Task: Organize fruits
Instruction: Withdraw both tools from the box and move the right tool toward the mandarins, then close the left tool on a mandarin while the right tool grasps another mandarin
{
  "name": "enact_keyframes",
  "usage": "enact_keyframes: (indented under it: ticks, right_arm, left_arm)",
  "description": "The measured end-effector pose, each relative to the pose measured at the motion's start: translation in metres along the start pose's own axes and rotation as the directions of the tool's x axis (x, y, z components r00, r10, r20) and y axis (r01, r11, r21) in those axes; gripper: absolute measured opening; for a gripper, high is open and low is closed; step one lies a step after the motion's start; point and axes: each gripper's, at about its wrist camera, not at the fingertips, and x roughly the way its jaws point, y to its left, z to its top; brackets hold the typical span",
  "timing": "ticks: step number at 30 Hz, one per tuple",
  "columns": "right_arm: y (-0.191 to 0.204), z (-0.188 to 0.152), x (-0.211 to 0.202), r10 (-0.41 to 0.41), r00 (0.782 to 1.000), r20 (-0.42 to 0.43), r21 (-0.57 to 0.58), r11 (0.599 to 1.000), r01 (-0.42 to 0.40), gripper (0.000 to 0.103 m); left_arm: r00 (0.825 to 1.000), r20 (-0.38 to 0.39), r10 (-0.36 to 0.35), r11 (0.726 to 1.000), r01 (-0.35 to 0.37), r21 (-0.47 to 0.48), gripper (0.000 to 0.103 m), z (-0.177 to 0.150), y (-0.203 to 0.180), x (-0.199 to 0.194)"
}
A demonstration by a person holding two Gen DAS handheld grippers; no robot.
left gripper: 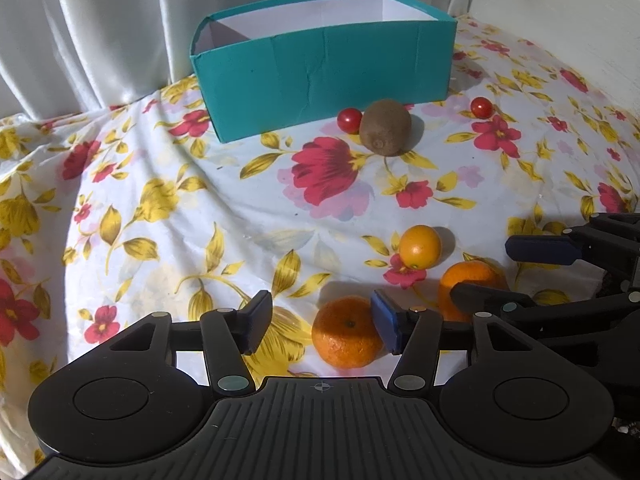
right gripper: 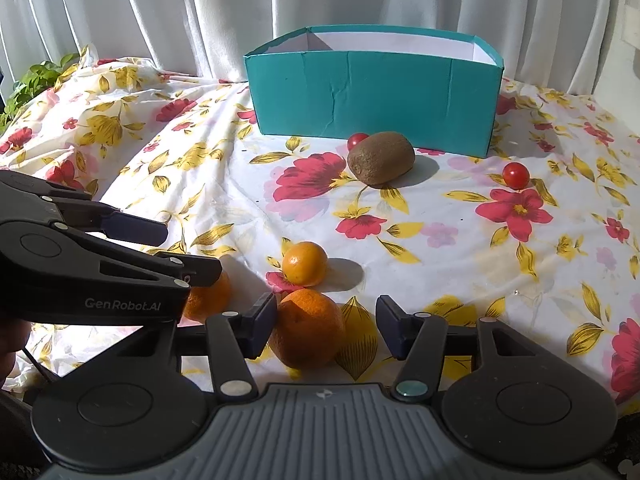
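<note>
a: both claws are spread wide, holding nothing. the left claw point(left gripper: 320, 322) has a tangerine point(left gripper: 346, 332) against its right pad; the right claw point(right gripper: 326, 326) has an orange point(right gripper: 307, 328) by its left pad.

b: centre each fruit before squeezing (round, so they roll). then lift them over into the teal box point(right gripper: 374, 96).

a: is the box empty? i can't tell; its floor is hidden.

floral tablecloth point(right gripper: 224, 184), white curtains point(right gripper: 200, 12), green leafy plant point(right gripper: 36, 80)
</note>
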Motion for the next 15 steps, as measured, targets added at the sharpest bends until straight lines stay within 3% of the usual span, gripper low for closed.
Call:
enact_keyframes:
  ticks: [15]
  right_arm:
    - [0.0005,0.0006,0.0034,0.032,0.999,-0.034,-0.004,0.999,-0.032,0.053]
  left_arm:
    - [1.0,-0.02,0.001,0.999,0.0,0.05,0.055,-0.001,-0.0045,-0.0035]
